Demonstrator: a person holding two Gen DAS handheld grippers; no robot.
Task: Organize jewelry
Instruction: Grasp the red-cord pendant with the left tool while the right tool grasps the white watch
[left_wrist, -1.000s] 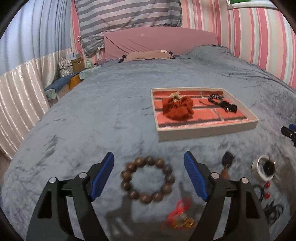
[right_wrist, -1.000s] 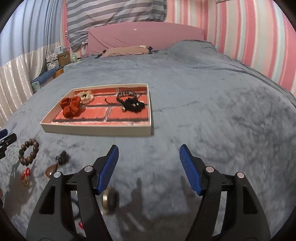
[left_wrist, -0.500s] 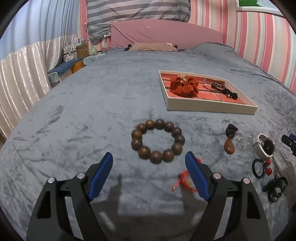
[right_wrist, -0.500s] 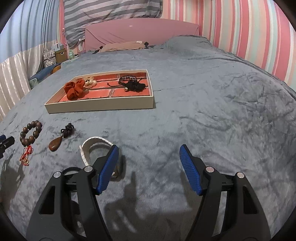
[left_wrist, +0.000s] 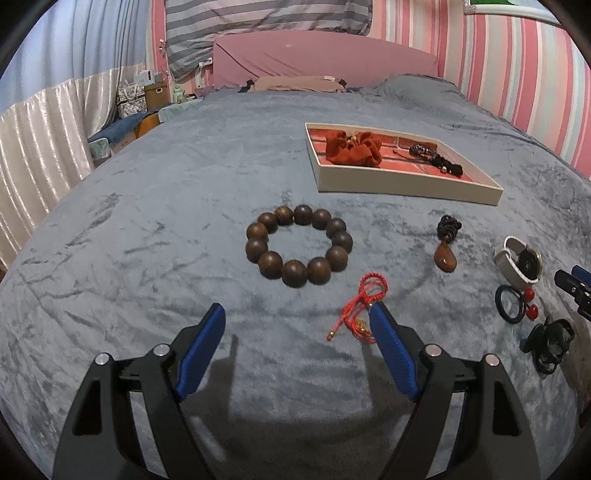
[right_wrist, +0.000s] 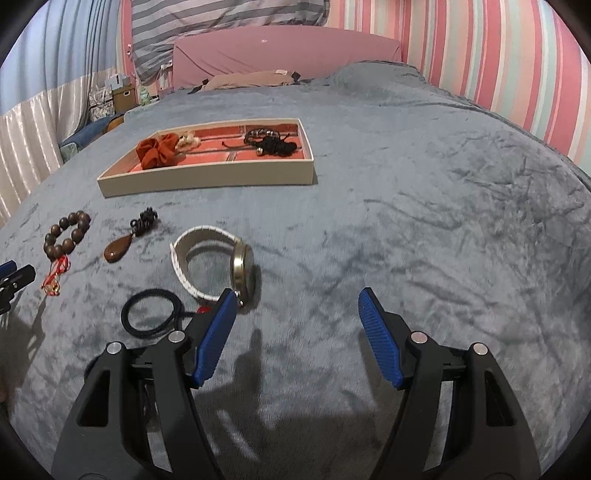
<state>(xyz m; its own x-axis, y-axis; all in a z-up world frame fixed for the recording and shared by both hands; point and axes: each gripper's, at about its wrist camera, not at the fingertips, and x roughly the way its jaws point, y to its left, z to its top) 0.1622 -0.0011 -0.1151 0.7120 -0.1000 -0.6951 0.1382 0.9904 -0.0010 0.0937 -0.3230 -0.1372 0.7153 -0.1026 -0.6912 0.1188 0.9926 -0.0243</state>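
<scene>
Your left gripper (left_wrist: 297, 314) was held with its fingers spread wide and nothing between them, above the grey blanket (left_wrist: 147, 258). The wooden bead bracelet (left_wrist: 299, 245) lay flat on the blanket just ahead of the gap. The red cord charm (left_wrist: 364, 306) lay beside the right fingertip; whether they touched could not be determined.

Your right gripper (right_wrist: 297, 299) was likewise released and empty. The white-strap watch (right_wrist: 214, 260) rested on its side just ahead of the left fingertip. The black hair tie with red beads (right_wrist: 151, 312) lay beside that finger, partly hidden behind it. The amber pendant (right_wrist: 127, 242) lay on the blanket between the watch and the bead bracelet.

The jewelry tray (right_wrist: 207, 177) sat farther up the blanket, well apart from both grippers. It held a rust-red scrunchie (right_wrist: 157, 151) at its left end, with a pale flower-like piece touching it, and a black cord bracelet (right_wrist: 273, 142) at its right end.
</scene>
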